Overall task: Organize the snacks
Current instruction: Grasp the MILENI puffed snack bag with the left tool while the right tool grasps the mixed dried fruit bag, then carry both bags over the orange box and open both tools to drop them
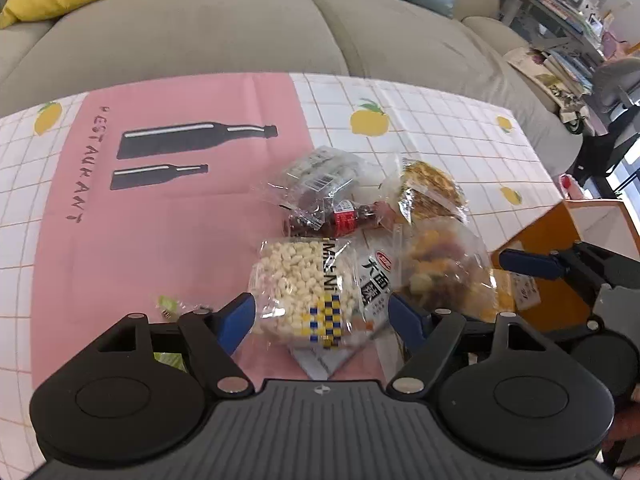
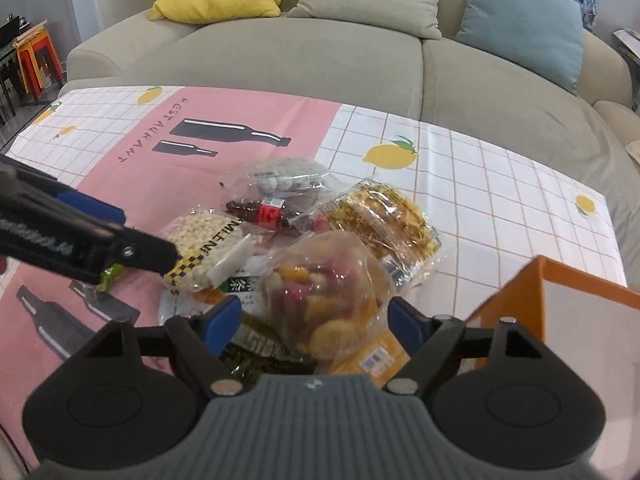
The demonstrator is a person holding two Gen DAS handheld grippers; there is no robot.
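A pile of snack packets lies on the table. My left gripper (image 1: 320, 312) is open, its blue fingers either side of a clear packet of white puffed grains (image 1: 304, 284), which also shows in the right wrist view (image 2: 204, 236). My right gripper (image 2: 316, 316) is open around a clear bag of mixed dried fruit (image 2: 324, 300), seen from the left wrist too (image 1: 444, 272). I cannot tell whether either gripper touches its packet. Behind lie a dark red packet (image 1: 332, 216), a grey packet with a barcode (image 1: 320, 176) and a yellow cracker packet (image 1: 432, 192).
An orange box with a white inside (image 2: 560, 300) stands at the table's right edge. The tablecloth (image 1: 140, 220) is pink and white checked with lemons. A small green wrapper (image 1: 168, 304) lies left of my left gripper. A beige sofa (image 2: 320, 60) with cushions runs behind the table.
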